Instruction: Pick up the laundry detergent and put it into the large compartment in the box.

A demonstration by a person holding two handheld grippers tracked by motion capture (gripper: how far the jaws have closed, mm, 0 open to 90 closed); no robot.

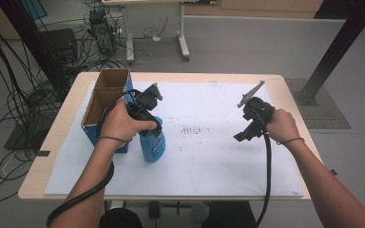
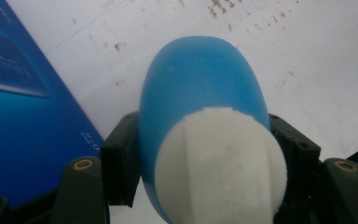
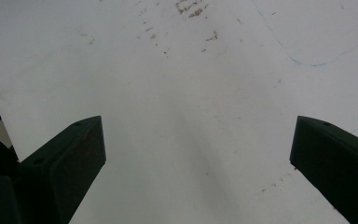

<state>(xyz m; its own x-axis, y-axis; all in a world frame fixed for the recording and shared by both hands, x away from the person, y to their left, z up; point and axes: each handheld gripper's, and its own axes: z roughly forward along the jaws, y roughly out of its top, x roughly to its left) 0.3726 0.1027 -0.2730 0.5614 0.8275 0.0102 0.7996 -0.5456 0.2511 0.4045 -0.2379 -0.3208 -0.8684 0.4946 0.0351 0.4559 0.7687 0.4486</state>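
Note:
A blue bottle (image 1: 152,146) with a white cap stands upright on the white paper, just right of the blue carton. My left gripper (image 1: 155,129) is shut on its upper part from above. In the left gripper view the two black jaws press on either side of the blue bottle (image 2: 200,88), below its white cap (image 2: 221,163). My right gripper (image 1: 240,137) hovers over the paper at the right, well apart from the bottle. Its jaws are wide open in the right gripper view, with nothing but bare paper between them (image 3: 198,154).
An open-topped blue carton (image 1: 105,102) with a brown cardboard inside stands at the table's left, touching or nearly touching the left hand. A white paper sheet (image 1: 209,161) with brown smudges covers the wooden table (image 1: 52,142). Cables and equipment lie on the floor beyond.

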